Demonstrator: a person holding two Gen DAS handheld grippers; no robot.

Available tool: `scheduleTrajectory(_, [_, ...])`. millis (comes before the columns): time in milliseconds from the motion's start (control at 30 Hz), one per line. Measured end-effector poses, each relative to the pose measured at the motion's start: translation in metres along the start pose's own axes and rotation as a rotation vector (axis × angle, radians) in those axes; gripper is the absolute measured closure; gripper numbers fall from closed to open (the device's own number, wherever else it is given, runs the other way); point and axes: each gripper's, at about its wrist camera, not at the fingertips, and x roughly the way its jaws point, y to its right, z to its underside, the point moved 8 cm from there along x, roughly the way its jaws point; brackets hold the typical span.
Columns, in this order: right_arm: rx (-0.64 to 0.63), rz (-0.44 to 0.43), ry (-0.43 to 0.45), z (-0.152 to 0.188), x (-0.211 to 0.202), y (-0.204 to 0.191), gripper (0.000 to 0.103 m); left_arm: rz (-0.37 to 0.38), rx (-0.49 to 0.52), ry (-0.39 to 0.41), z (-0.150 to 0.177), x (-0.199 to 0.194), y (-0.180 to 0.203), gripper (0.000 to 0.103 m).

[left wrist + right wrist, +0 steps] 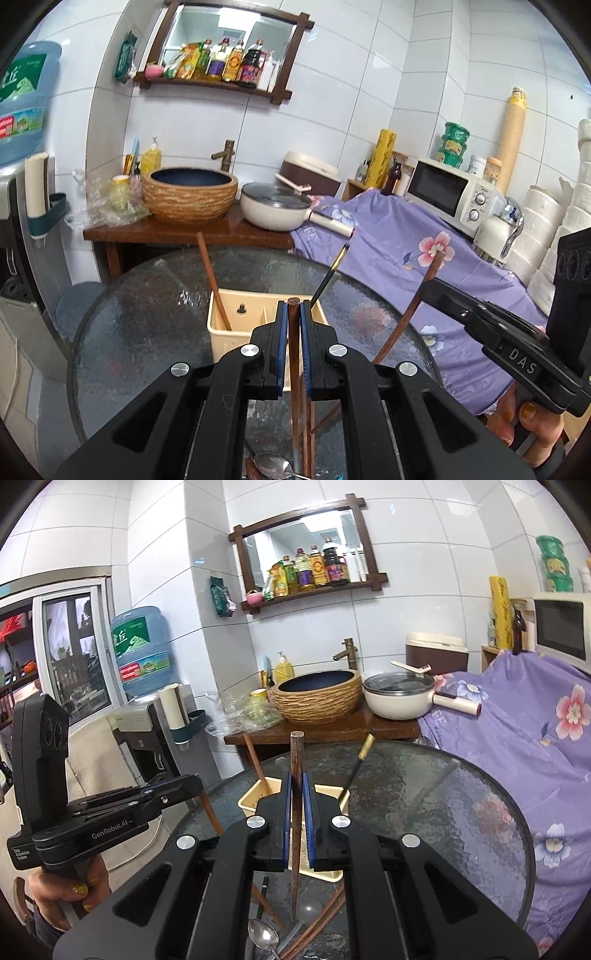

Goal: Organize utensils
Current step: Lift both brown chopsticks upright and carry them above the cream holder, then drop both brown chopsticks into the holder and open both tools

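My left gripper (294,314) is shut on a brown wooden chopstick (294,354), held upright above the round glass table (147,314). My right gripper (297,790) is shut on a dark wooden chopstick (295,812), also upright. A cream utensil holder (225,328) stands on the table just beyond both grippers; it also shows in the right wrist view (255,797). It holds a brown chopstick (212,280) in its left compartment and a black gold-tipped chopstick (330,275) on the right. Loose chopsticks and a metal spoon (263,936) lie on the table below the grippers.
Behind the table is a wooden counter (184,230) with a woven basin (190,195) and a white pan (275,210). A purple floral cloth (406,251) covers furniture at right, with a microwave (447,195). A water dispenser (142,653) stands at left.
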Motion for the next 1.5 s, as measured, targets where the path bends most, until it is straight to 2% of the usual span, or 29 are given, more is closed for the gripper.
scheduleTrajectory(200, [-0.024, -0.003, 0.025, -0.036, -0.008, -0.009, 0.096, 0.003, 0.011, 0.058, -0.039, -0.02, 0.001, 0.096])
scheduleTrajectory(333, [-0.035, 0.008, 0.075, -0.071, -0.013, -0.014, 0.096, -0.042, 0.006, 0.143, -0.085, -0.037, -0.006, 0.096])
scheduleTrajectory(500, [-0.04, 0.035, 0.132, -0.11, -0.008, -0.017, 0.096, -0.103, -0.041, 0.213, -0.131, -0.038, -0.02, 0.096])
scheduleTrajectory(667, [-0.03, 0.08, 0.153, -0.122, 0.017, -0.009, 0.096, -0.183, -0.05, 0.246, -0.148, -0.022, -0.031, 0.096])
scheduleTrajectory(967, [0.019, 0.126, 0.095, -0.072, 0.073, 0.019, 0.096, -0.2, -0.092, 0.144, -0.101, 0.041, -0.054, 0.096])
scheduleTrajectory(1367, [0.092, 0.137, 0.0, -0.011, 0.112, 0.047, 0.096, -0.219, -0.132, 0.012, -0.036, 0.087, -0.078, 0.096])
scheduleTrajectory(1500, [0.095, 0.142, -0.015, -0.003, 0.118, 0.048, 0.096, -0.239, -0.13, 0.003, -0.027, 0.092, -0.083, 0.096])
